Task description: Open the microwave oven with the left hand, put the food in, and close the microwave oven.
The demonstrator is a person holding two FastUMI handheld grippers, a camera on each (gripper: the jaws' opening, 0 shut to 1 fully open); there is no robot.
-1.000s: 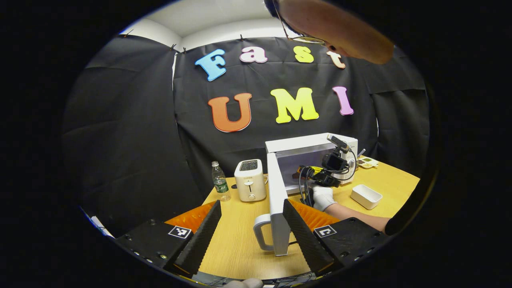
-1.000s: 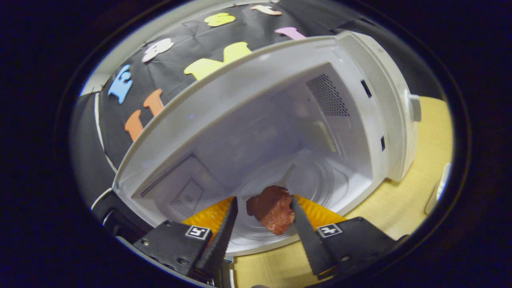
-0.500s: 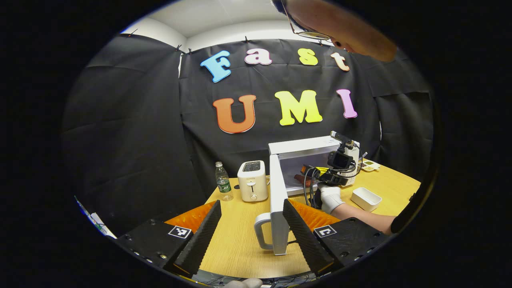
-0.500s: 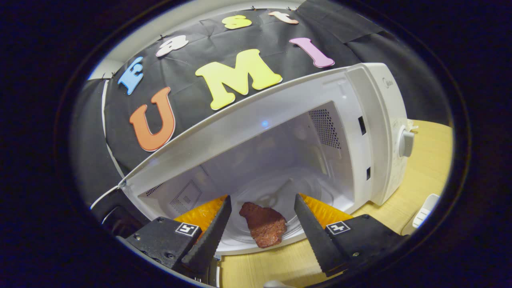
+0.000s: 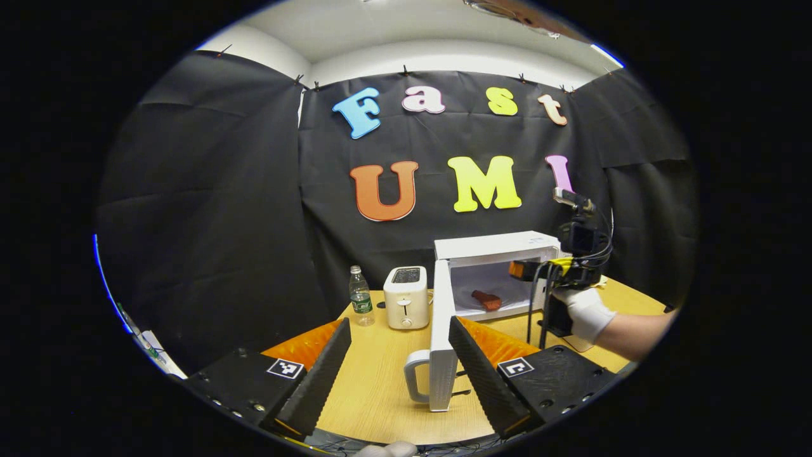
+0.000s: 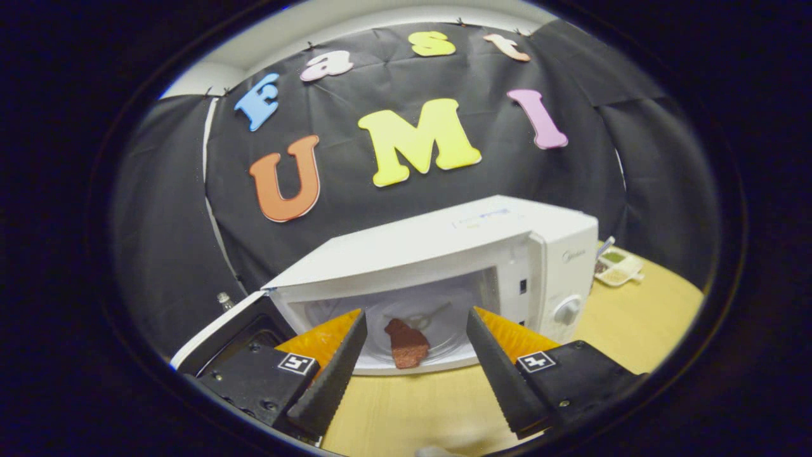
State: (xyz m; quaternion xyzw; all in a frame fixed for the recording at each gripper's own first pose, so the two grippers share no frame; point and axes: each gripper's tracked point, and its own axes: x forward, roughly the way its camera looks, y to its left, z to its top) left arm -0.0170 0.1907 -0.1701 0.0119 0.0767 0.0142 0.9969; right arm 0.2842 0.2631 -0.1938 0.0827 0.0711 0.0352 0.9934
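Nearest me, my left gripper point(image 5: 399, 368) hangs released over the counter point(image 5: 380, 393), the open door point(image 5: 441, 336) and its handle point(image 5: 413, 376) between its fingers. I judge the door light and stiff, swinging freely; that handle is where I'd hold or push. Beyond, the food point(image 6: 406, 343) lies inside the microwave oven point(image 6: 444, 254). My right gripper point(image 6: 412, 355), empty and spread, has pulled well back since a second ago.

White glove point(image 5: 587, 315), seemingly knitted
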